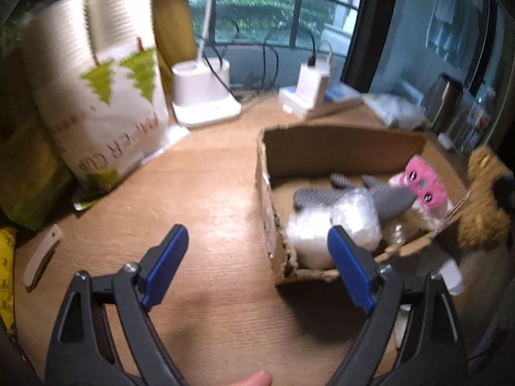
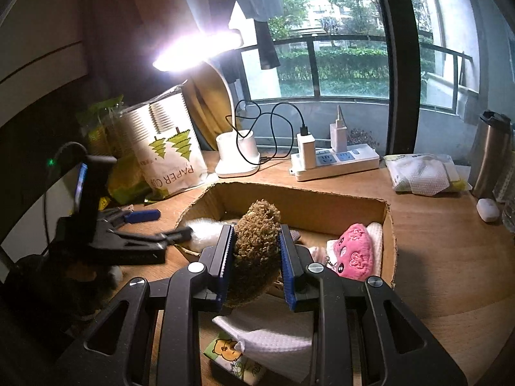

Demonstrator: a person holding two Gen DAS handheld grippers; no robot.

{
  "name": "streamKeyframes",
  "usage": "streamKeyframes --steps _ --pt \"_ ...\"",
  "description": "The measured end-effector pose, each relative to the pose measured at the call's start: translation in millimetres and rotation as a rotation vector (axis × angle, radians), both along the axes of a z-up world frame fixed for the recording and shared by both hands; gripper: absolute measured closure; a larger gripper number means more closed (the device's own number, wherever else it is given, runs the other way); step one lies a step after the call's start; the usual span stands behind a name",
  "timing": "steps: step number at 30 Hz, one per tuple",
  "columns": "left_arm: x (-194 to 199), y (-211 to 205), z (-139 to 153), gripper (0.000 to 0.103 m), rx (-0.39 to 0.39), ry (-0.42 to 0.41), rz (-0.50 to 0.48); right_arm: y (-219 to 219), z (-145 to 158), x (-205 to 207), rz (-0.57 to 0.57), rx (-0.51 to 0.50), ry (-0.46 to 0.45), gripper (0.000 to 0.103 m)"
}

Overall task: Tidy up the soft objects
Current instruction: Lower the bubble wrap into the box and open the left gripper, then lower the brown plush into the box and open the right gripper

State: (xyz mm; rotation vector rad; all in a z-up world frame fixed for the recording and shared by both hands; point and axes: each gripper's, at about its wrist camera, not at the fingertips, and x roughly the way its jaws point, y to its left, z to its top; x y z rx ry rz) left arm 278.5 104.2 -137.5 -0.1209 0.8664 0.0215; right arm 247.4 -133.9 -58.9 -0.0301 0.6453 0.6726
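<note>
Right claw (image 2: 256, 251) tight on brown plush (image 2: 256, 241) — left claw (image 1: 257, 251) wide, empty.

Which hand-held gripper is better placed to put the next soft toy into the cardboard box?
The right hand-held gripper: it already clamps the brown plush toy over the cardboard box. The left hand-held gripper is open and empty.
</note>
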Motion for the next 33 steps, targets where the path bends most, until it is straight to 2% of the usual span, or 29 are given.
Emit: streamKeyframes --steps 8,15,29,33 --pt "-11.4 5.5 11.6 0.014 -0.064 -0.066 -0.028 12.3 3.9 8.8 0.0 -0.018 -0.008 0.074" --pt "-25.7 23.2 20.4 0.014 -0.107 -0.121 0.002 33.1 7.7 20.2 0.025 -0.019 -0.019 0.074" --pt "-32.7 51.4 23.2 0.014 -0.118 -0.167 0.022 86.2 -1.5 52.4 0.1 -0.005 0.007 0.074" --pt "-33.1 57.6 20.2 0.014 -0.131 -0.167 0.034 97.7 -5.3 62.5 0.099 -0.011 0.031 0.07"
